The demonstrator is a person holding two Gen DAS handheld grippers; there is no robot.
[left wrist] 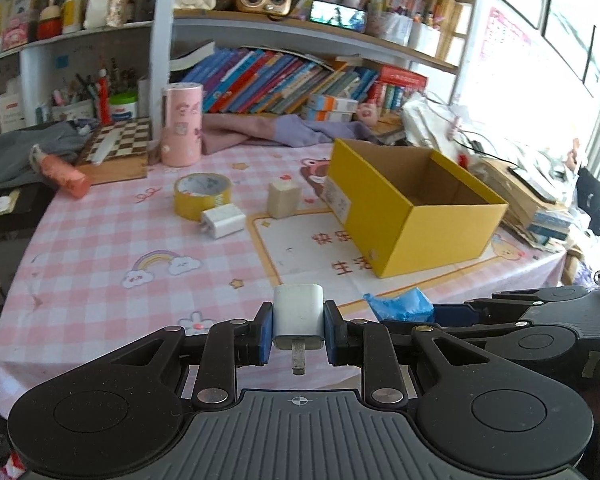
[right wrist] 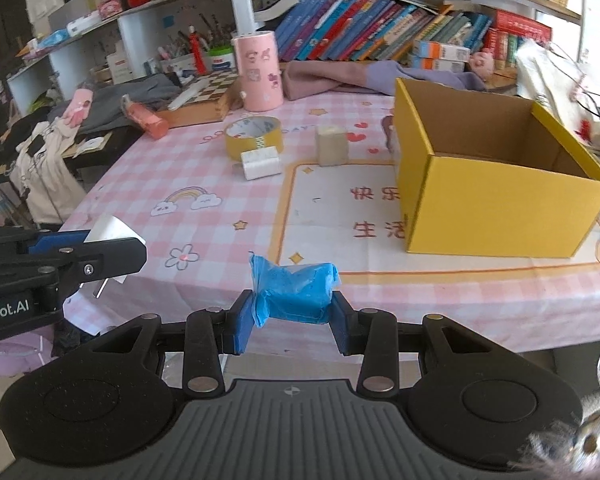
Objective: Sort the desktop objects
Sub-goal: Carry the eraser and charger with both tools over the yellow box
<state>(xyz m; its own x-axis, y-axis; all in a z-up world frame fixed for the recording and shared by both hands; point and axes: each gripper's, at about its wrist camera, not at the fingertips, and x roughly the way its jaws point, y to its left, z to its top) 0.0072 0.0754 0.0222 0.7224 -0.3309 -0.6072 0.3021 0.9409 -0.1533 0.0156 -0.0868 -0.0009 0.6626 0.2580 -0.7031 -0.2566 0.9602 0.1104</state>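
Note:
My left gripper (left wrist: 298,330) is shut on a white charger plug (left wrist: 299,314), its prong pointing back toward the camera; it hangs over the table's near edge. The right gripper (right wrist: 293,314) is shut on a crumpled blue packet (right wrist: 296,290). Each gripper shows in the other's view: the left gripper (right wrist: 112,248) with the plug at left, the right gripper's blue packet (left wrist: 402,305) at right. An open yellow cardboard box (left wrist: 416,204) (right wrist: 496,176) stands ahead to the right. A yellow tape roll (left wrist: 202,196), a second white charger (left wrist: 224,221) and a beige block (left wrist: 284,199) lie on the pink checked tablecloth (left wrist: 108,240).
A pink cylinder (left wrist: 182,124), a chessboard box (left wrist: 118,150) and an orange-pink bottle (left wrist: 62,174) stand at the back left. Purple cloth (left wrist: 268,130) lies before bookshelves (left wrist: 284,80). Papers and cables (left wrist: 512,168) pile up at the right. Clothes (right wrist: 48,164) hang off the table's left.

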